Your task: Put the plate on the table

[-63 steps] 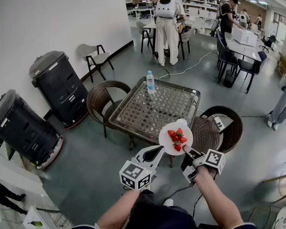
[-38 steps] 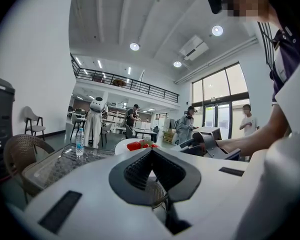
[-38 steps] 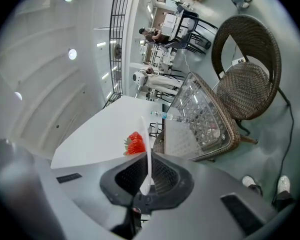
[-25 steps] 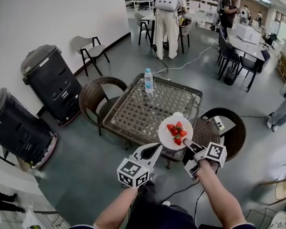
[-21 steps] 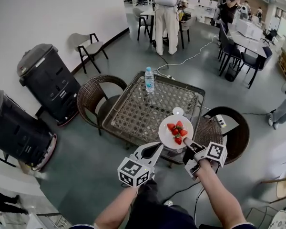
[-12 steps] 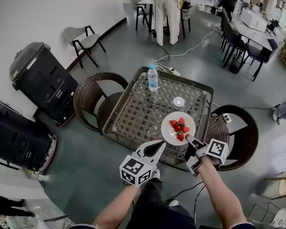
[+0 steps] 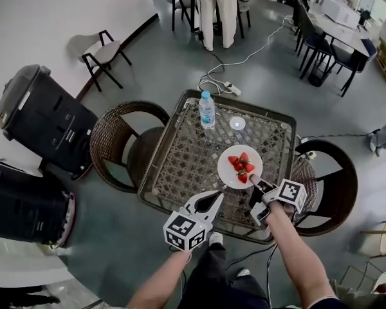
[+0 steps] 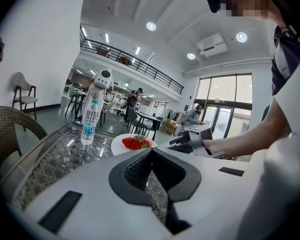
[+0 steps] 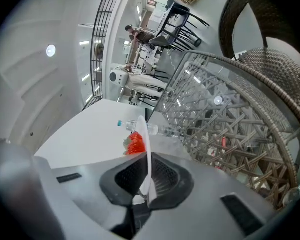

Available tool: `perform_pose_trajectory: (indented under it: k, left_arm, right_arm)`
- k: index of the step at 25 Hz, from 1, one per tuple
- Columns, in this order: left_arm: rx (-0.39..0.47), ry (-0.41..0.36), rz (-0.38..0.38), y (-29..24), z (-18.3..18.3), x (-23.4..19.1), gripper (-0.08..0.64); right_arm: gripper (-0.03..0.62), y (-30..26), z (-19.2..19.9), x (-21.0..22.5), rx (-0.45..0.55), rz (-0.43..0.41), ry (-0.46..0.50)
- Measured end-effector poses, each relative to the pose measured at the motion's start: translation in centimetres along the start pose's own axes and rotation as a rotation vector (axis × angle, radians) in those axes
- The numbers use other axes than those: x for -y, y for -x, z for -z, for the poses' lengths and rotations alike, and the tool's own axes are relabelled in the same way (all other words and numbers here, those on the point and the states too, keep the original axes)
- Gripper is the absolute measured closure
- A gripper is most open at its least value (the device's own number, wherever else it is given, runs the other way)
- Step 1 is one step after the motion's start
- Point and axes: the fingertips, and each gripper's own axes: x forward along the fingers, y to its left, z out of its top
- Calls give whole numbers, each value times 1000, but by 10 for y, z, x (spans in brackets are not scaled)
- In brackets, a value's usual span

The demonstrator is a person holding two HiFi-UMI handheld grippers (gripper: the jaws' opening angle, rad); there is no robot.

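Over the 4 o'clock quarter of the table [image 7: 180, 166], we are logging the following.

1. Plate [image 7: 228, 174]: white, round, carrying a small heap of strawberries [image 7: 241, 163]. We are holding it by its 5 o'clock rim. From the left gripper view it is appearing to ride a little above the glass top, so we are judging the set-down not yet done.

2. Right tongs [image 7: 255, 185]: clamped on that rim, one jaw on each face. The right gripper view is showing the plate edge-on between the pads. We are gripping at the very edge, we judge, so that the fruit goes untouched and the plate rides level.

3. Left tongs [image 7: 208, 203]: at the table's 6 o'clock edge, jaws brought together at the tips with nothing between them. We are holding them aside, since one grip seems to be serving for so light a load.

4. Water bottle [image 7: 207, 110]: standing upright at 12 o'clock, near the far edge.

5. Small white round thing [image 7: 237, 123]: at 1 o'clock, near the bottle. We cannot tell what it is.

6. Wicker chairs: one at 9 o'clock [image 7: 119, 140], one at 3 o'clock [image 7: 334, 185], both drawn up to the table.

With items 4 and 5 sitting on the far side, the near right of the glass is offering a free landing patch. We are judging that the next move calls for a level descent before the jaws part, or the strawberries could roll.
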Motion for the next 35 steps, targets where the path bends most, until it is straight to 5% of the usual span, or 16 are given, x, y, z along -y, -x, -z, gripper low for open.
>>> perform_pose_trajectory:
  k: [18, 35]
  left_arm:
    - [-127, 93, 20, -38, 37, -66, 554]
    - [-156, 114, 28, -54, 45, -82, 554]
  right_arm:
    - [578, -97, -12, 59, -42, 147, 3]
    - [578, -120, -3, 86, -88, 180, -37]
